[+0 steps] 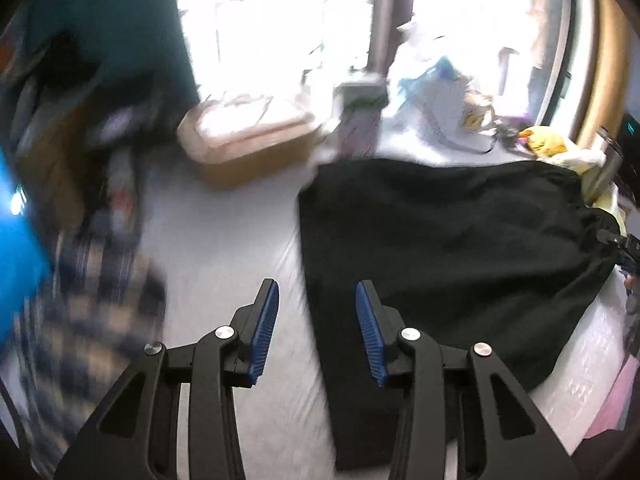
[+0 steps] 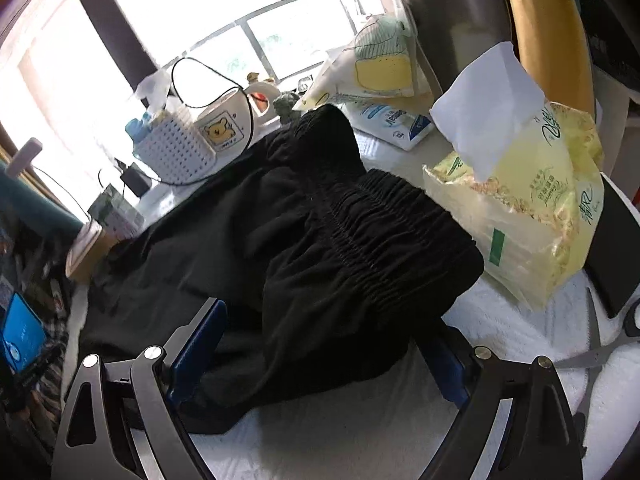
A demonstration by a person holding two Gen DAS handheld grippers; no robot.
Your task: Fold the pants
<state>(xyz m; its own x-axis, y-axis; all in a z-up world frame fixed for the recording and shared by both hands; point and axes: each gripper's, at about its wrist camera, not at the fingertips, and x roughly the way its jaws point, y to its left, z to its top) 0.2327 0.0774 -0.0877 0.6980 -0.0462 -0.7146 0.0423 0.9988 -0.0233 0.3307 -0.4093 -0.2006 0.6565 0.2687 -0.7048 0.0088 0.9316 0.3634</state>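
Left gripper (image 1: 317,320): jaws apart, holding nothing, above the white table cover (image 1: 224,240). Black pants (image 1: 440,248) lie flat ahead and to its right; their near-left edge runs just under the right fingertip. The view is motion-blurred, so fine detail is unreliable.

Right gripper (image 2: 320,344): jaws spread wide, with the bunched waistband end of the pants (image 2: 360,240) sitting between the fingers. The fabric touches or covers the right pad, while the left pad shows a gap. Not clamped yet, as far as I can tell.

My guess at the step: grab the waistband end and fold it over.

How to do it well:
- Right: push a bit deeper before closing so both layers of the elastic sit between the pads, not just the top ruffle.
- Left: move right onto the pants edge and pin or pinch it, so the cloth doesn't drag during the fold.
- Lift low and carry straight.

Hazards: tissue pack (image 2: 520,208) just ahead-right of the right gripper, touching the waistband; scissors (image 2: 600,344) right beside its right finger. Keep the swing away from both.
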